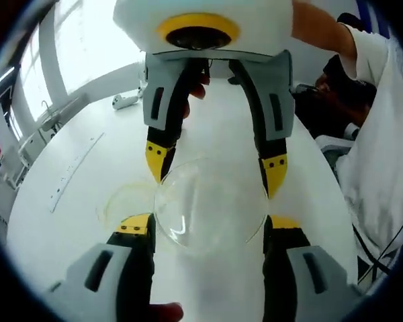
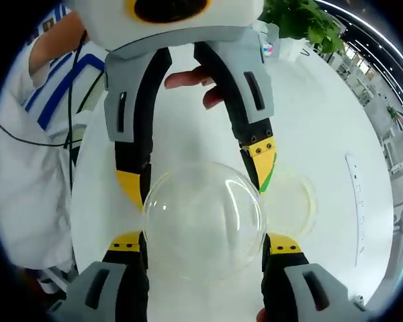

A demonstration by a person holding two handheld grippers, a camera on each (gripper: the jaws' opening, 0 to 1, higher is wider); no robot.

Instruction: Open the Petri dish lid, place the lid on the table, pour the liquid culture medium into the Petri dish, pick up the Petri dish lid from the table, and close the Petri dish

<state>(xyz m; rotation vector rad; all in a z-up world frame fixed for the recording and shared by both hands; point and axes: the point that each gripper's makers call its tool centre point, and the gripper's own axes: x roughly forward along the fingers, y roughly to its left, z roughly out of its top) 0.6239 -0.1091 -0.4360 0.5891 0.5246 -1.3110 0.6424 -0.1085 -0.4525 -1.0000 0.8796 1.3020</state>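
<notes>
we hold the petri dish lid (image 1: 209, 206) between both grippers, left gripper (image 1: 211, 231) and right gripper (image 2: 201, 245) pinching its rim, so the petri dish (image 2: 292, 201) on the table (image 1: 74, 181) stays uncovered for pouring.

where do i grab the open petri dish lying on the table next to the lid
Probably best to take the dish by its low side wall, with the jaws across its full width at two opposite points. Come straight down from above: it lies flat on the table, round and shallow, so any diameter works. The clear lid sits close by, so keep to the side away from it.
</notes>
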